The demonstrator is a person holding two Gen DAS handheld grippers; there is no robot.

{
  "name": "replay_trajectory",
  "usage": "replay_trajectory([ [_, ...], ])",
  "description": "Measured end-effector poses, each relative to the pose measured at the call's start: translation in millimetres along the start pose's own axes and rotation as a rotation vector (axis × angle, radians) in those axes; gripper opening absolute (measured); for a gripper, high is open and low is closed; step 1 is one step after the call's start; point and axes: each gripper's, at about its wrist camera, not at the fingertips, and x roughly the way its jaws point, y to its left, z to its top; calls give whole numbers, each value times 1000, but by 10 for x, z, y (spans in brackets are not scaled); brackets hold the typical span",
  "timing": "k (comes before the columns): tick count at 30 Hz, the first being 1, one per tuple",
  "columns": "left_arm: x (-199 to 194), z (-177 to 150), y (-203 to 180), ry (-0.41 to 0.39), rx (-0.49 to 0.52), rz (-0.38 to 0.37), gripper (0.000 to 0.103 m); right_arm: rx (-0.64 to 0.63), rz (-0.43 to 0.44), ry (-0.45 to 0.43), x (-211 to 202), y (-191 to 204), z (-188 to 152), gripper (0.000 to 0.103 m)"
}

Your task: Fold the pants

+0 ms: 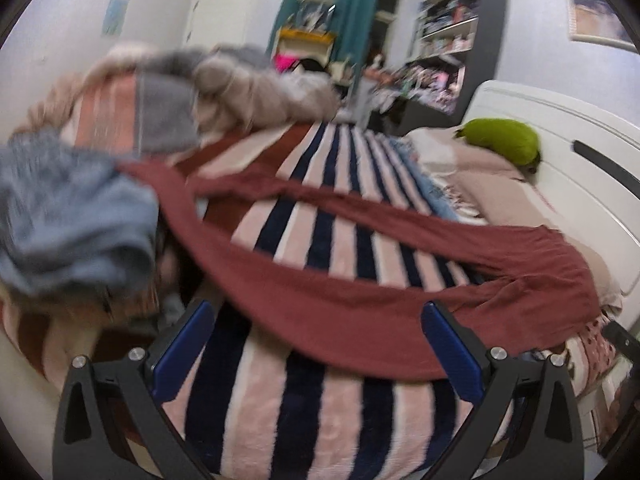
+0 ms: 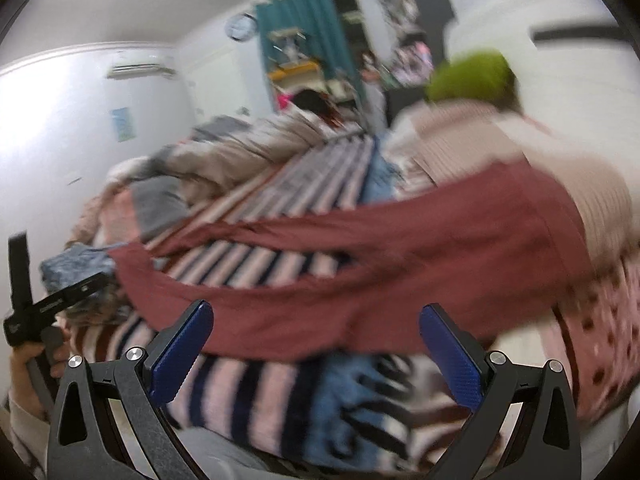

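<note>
- Lying spread out on the striped blanket point(image 1: 304, 400), the red pants point(image 1: 360, 312) have legs pointing to 10 o'clock.
- Left gripper point(image 1: 316, 344) is wide open, holding nothing.
- Right gripper point(image 2: 316, 344) is wide open too, empty above the pants.

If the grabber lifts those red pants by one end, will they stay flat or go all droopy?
Probably droopy. The red pants lie thin and limp, following the striped blanket, so they look soft, not stiff. The legs are spread apart, so one would likely dangle. They look light, and shouldn't roll or tip.
</note>
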Motion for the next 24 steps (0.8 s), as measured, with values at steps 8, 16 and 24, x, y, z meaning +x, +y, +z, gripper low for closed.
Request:
replay_trajectory([
  [8, 545, -170, 329, 80, -108, 72, 102, 150, -166, 62, 211, -1025, -207, 103],
  [16, 855, -85, 302, 135, -149, 0, 80, 229, -146, 73, 447, -1396, -175, 99],
  [24, 1020, -76, 215, 142, -128, -22, 45, 266, -138, 102, 741, -1396, -209, 86],
])
